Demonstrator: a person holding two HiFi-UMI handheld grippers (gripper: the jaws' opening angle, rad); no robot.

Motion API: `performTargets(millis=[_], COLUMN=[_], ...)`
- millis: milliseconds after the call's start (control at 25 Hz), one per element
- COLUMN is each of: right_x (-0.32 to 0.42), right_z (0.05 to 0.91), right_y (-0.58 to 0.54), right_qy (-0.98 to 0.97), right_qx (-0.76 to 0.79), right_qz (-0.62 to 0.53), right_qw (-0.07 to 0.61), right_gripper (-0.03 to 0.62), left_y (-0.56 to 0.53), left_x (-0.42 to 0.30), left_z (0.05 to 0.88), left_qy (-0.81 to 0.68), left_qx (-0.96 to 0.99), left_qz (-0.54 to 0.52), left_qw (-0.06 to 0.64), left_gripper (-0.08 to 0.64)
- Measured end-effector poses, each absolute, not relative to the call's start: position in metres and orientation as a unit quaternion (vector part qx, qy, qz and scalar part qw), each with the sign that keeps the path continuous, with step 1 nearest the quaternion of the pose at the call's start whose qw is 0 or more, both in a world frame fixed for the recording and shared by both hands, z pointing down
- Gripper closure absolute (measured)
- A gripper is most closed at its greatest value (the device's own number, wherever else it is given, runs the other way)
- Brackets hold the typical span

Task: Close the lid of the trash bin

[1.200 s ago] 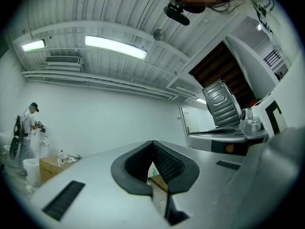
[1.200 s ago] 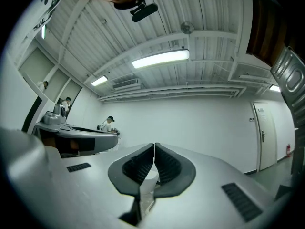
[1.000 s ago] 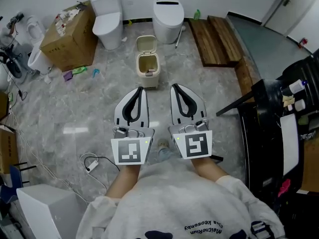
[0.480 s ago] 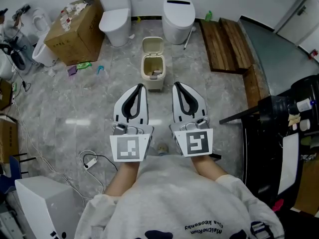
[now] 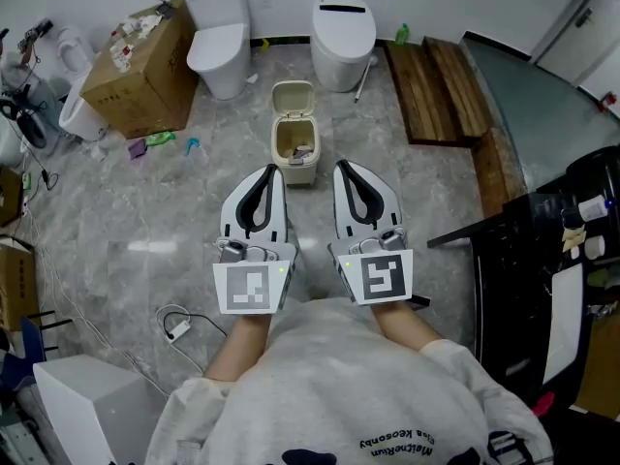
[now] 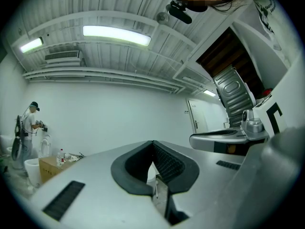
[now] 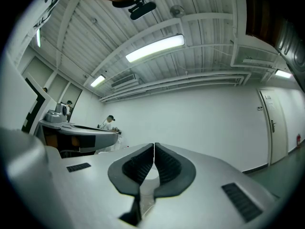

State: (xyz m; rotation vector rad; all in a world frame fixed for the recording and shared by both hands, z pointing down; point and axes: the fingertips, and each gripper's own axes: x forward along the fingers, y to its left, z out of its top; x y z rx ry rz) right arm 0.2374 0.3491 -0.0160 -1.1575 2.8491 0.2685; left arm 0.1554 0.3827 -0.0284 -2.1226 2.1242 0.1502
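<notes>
Nearest to me, the person's pale sweater (image 5: 358,395) fills the bottom of the head view, with both forearms held out ahead. The left tool (image 5: 274,173) and the right tool (image 5: 339,167) lie side by side, close together but apart, both aimed away from the person and about level. In the left gripper view, the left tool (image 6: 153,142) has its dark ribbed pads brought together at the tips, with nothing between them. The right tool (image 7: 154,145) looks the same in the right gripper view, its pads meeting along a thin line and gripping nothing. Neither tool touches anything that I can see.

Just beyond the tips, on the grey marble floor (image 5: 145,211), stands the trash bin (image 5: 295,170), a small cream one. In the head view it sits between the lines of the two tools, nearer the left one. It is upright with its mouth facing up, and some rubbish shows inside. Its lid (image 5: 293,98) is open, swung up at the far edge, with the inner face turned towards the person.

A white cable (image 5: 179,323) lies on the floor to the left of the person. Farther off, a cardboard box (image 5: 136,71) sits on the left. Two white toilets (image 5: 219,42) (image 5: 341,29) stand by the back wall. Wooden boards (image 5: 436,85) lie on the right.
</notes>
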Motion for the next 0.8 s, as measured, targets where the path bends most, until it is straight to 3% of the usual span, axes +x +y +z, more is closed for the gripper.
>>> performTargets(millis=[240, 800], right_x=[0.213, 0.092], right_z=[-0.029, 0.015], right_y=[0.315, 0.139], right_qy=[0.918, 0.919], right_qx=[-0.380, -0.388], right_qz=[0.083, 0.058], right_qw=[0.081, 0.031], right_gripper=[0.560, 0.560], left_y=[0.345, 0.162], left_x=[0.136, 0.014], left_z=[-0.027, 0.011], left_qy=[0.693, 0.679], left_qx=[-0.715, -0.731], left_qz=[0.051, 0.059], left_qw=[0.075, 0.026], left_gripper=[0.540, 0.540])
